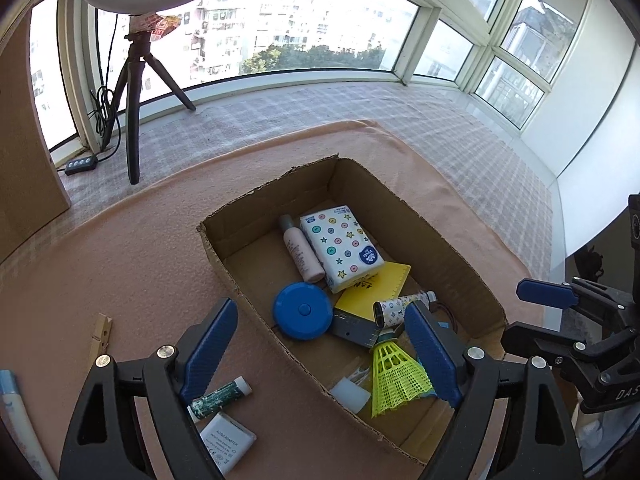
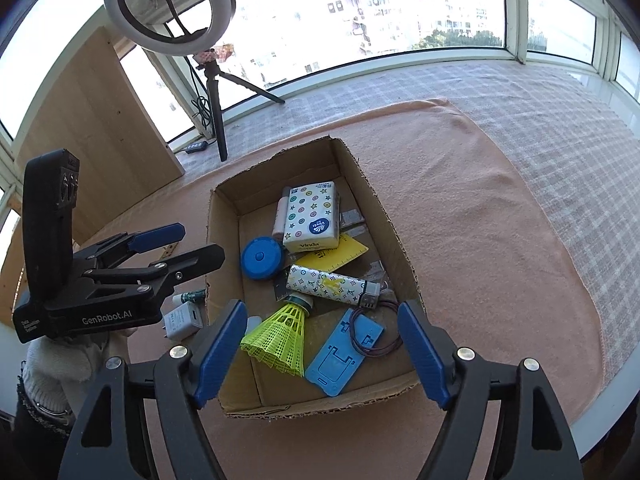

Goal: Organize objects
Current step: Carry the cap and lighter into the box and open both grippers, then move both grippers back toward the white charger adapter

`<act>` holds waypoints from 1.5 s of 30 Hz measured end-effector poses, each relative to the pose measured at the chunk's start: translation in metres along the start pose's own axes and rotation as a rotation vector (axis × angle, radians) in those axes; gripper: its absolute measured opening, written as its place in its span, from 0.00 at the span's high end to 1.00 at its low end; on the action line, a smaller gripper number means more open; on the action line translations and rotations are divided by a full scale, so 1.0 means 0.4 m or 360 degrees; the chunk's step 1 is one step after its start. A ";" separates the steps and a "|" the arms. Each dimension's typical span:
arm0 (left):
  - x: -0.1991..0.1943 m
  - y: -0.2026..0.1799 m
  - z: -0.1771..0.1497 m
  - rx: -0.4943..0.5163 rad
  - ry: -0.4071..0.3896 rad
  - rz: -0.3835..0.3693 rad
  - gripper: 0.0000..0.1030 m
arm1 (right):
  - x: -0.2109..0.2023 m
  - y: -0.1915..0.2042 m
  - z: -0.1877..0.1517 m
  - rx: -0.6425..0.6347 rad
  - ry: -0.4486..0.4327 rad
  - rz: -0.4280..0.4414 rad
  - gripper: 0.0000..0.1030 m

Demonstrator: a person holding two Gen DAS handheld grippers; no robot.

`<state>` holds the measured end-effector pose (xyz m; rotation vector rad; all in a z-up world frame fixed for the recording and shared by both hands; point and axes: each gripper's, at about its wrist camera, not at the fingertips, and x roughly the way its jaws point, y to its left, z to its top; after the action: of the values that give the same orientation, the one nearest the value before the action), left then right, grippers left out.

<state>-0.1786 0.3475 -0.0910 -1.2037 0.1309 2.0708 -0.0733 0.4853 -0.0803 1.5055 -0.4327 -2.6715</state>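
**Open carton with sorted items, both grippers above it**

You see a peach blanket (image 2: 480, 208) spread over a checked cloth, and on it an open cardboard box (image 2: 384, 216). Your left gripper (image 1: 320, 352) hangs over the box's near left wall with its jaws spread wide and nothing between them. Your right gripper (image 2: 320, 352) hangs over the box's near end, jaws likewise spread and holding nothing.

Inside the box lie, from larger to smaller: a tissue pack (image 2: 312, 216) at the far end, a yellow notebook (image 1: 380, 288) partly under it, a blue phone stand (image 2: 344, 356) near the front wall, a neon-yellow shuttlecock (image 2: 280, 340) just beside it, a patterned tube (image 2: 328, 284), a blue round case (image 2: 260, 258) and a pink bottle (image 1: 303, 252) touching the tissue pack.

Outside the box, on the blanket at its left, rest a white adapter (image 1: 226, 444), a green tube (image 1: 220, 394) and a wooden clothespin (image 1: 102, 338).
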 end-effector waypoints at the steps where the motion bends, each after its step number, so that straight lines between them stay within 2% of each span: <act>1: -0.003 0.005 -0.002 -0.0004 0.0000 0.0002 0.15 | -0.001 0.002 -0.001 0.0001 0.0002 -0.0003 0.28; 9: -0.042 0.059 -0.017 -0.0058 0.0002 0.0016 0.15 | 0.000 0.015 -0.008 0.0043 0.0049 0.0059 0.28; 22: -0.131 0.295 -0.061 -0.0269 -0.0021 0.0229 0.15 | -0.007 0.077 -0.026 0.0051 0.0069 0.0199 0.28; 28: -0.142 0.349 -0.098 -0.0316 -0.0002 0.0256 0.15 | 0.000 0.132 -0.036 0.0020 0.0091 0.0274 0.28; 37: -0.160 0.388 -0.207 -0.0403 0.0031 0.0241 0.15 | 0.027 0.243 -0.064 -0.0094 0.0154 0.0416 0.28; 45: -0.176 0.380 -0.339 -0.0444 0.0075 0.0188 0.15 | 0.121 0.327 -0.084 -0.0104 0.0311 0.0535 0.28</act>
<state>-0.1564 0.1416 -0.1502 -1.4423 -0.0690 2.2175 -0.0830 0.3439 -0.1025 1.5025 -0.5265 -2.2403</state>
